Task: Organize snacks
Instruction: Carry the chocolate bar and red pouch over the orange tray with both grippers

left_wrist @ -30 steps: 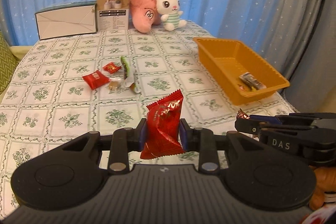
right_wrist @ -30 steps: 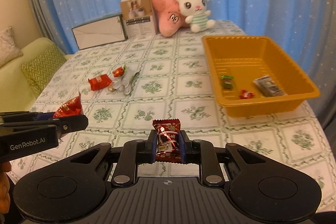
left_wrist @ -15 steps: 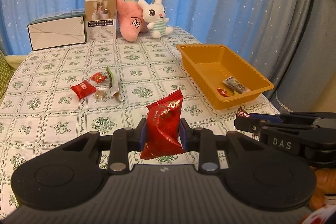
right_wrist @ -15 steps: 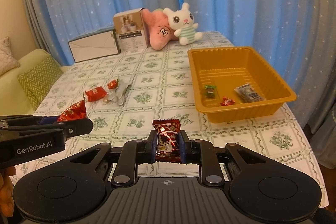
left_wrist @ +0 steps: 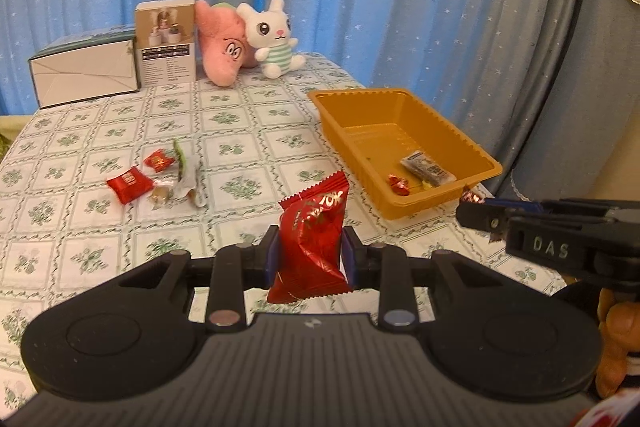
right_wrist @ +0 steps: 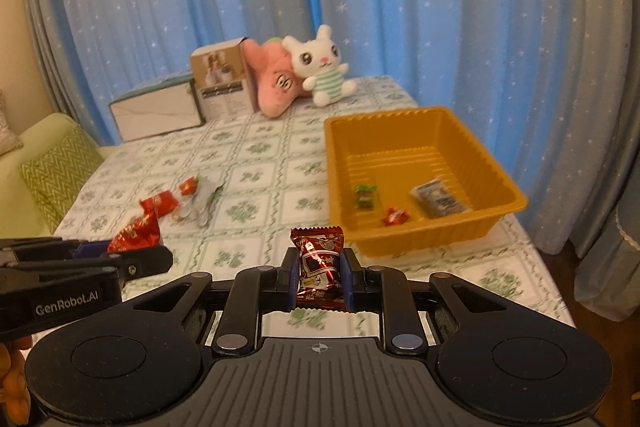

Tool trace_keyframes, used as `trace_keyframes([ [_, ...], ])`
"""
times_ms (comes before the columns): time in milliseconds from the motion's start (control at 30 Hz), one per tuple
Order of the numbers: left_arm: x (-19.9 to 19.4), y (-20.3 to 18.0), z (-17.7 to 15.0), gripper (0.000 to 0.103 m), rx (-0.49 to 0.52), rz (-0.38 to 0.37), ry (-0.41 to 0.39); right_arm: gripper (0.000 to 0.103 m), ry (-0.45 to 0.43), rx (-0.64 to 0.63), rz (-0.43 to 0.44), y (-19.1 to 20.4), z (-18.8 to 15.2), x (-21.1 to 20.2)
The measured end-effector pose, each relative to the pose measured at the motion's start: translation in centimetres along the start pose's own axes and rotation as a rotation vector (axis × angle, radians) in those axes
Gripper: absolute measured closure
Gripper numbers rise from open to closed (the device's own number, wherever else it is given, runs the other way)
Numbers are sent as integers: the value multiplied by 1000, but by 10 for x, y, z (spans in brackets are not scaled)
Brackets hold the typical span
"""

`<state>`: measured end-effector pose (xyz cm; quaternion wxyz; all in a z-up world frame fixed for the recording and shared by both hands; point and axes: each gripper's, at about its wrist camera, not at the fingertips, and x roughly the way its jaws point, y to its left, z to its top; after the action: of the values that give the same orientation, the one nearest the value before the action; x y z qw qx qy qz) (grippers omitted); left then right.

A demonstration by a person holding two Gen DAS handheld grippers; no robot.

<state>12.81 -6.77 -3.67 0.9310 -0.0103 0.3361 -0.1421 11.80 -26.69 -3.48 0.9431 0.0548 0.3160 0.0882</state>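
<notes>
Low in each wrist frame, the left gripper [left_wrist: 309, 255] pinches a puffy red snack packet [left_wrist: 310, 247] and the right gripper [right_wrist: 319, 277] a smaller dark-red one [right_wrist: 319, 267] (both likely light, crinkly, slippery), short of the orange tray [right_wrist: 416, 235] at centre right.

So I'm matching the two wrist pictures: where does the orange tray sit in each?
Left wrist: the orange tray sits right of centre, just above the right gripper.
Right wrist: the tray sits right of centre, beyond that gripper's own fingers.
Shared landmark: the white bunny plush.
</notes>
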Motion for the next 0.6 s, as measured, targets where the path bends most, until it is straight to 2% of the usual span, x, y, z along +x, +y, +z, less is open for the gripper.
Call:
trace_keyframes([
  [267, 18, -22, 26, 75, 21, -51, -15, 81, -37, 0, -61, -33, 31, -6],
  [600, 54, -51, 52, 75, 34, -107, -4, 81, -11, -30, -102, -73, 56, 18],
])
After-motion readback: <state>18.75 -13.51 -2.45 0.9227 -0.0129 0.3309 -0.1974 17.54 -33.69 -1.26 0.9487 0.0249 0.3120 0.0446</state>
